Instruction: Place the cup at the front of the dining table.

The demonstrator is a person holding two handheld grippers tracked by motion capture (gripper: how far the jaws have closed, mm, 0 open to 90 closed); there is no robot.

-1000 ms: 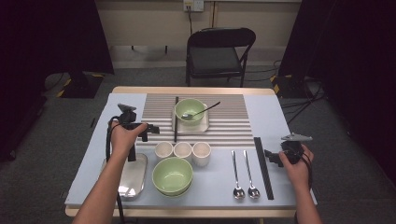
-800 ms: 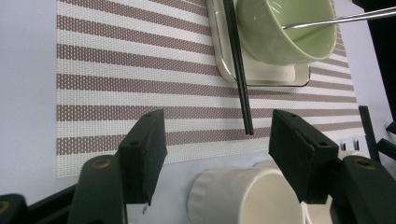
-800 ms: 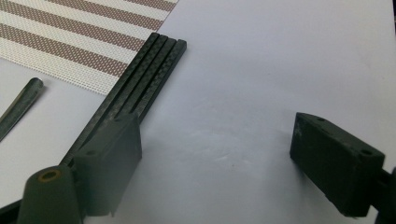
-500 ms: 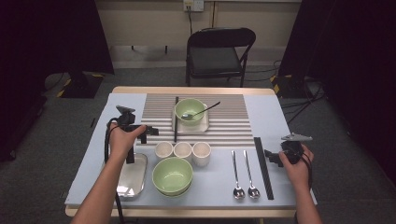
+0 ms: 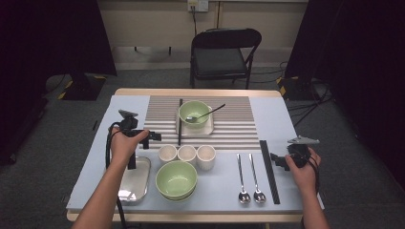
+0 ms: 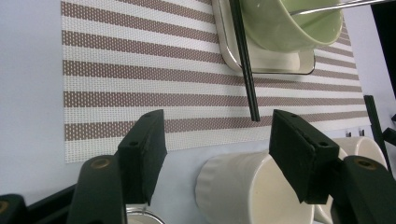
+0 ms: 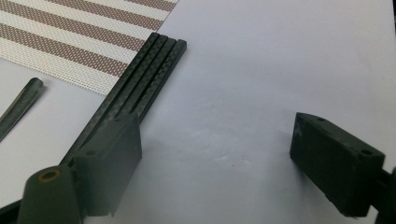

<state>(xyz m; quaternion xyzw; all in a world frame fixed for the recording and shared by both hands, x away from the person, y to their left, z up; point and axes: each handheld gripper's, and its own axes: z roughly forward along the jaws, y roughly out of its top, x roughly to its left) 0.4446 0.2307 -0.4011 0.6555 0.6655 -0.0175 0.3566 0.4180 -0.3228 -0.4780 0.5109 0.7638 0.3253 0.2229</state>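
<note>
We see the left gripper [image 5: 154, 137] at the left of the table [image 5: 286, 119], just left of a row of three white cups [image 5: 186, 155]. Its jaws stand wide with nothing between them. In the left gripper view the left gripper [image 6: 217, 144] hangs over the nearest cup [image 6: 247, 189], whose rim lies under the right jaw; we can't tell if they touch. A black chopstick pair [image 6: 245, 65] ends just past the jaws, on the striped mat [image 6: 140, 70].

On the mat, far centre, a green bowl [image 5: 194, 113] sits on a small tray [image 5: 208, 129], with a spoon [image 5: 205, 114] resting in it. The chopstick pair [image 5: 180, 121] lies along the tray's left edge.

Near the cups, a second green bowl [image 5: 176, 179] sits at near centre. A metal tray [image 5: 129, 188] lies at near left, under the left forearm.

The right gripper [image 5: 277, 160] is at the near right of the table, its jaws also wide and holding nothing. In the right gripper view the right gripper [image 7: 215, 154] hangs over bare table, its left jaw over a black strip of sticks [image 7: 135, 88]. That strip [image 5: 269, 169] runs near to far just left of the right hand. Two metal spoons [image 5: 249, 179] lie side by side left of the strip.

A folding chair [image 5: 224, 55] stands beyond the table.
</note>
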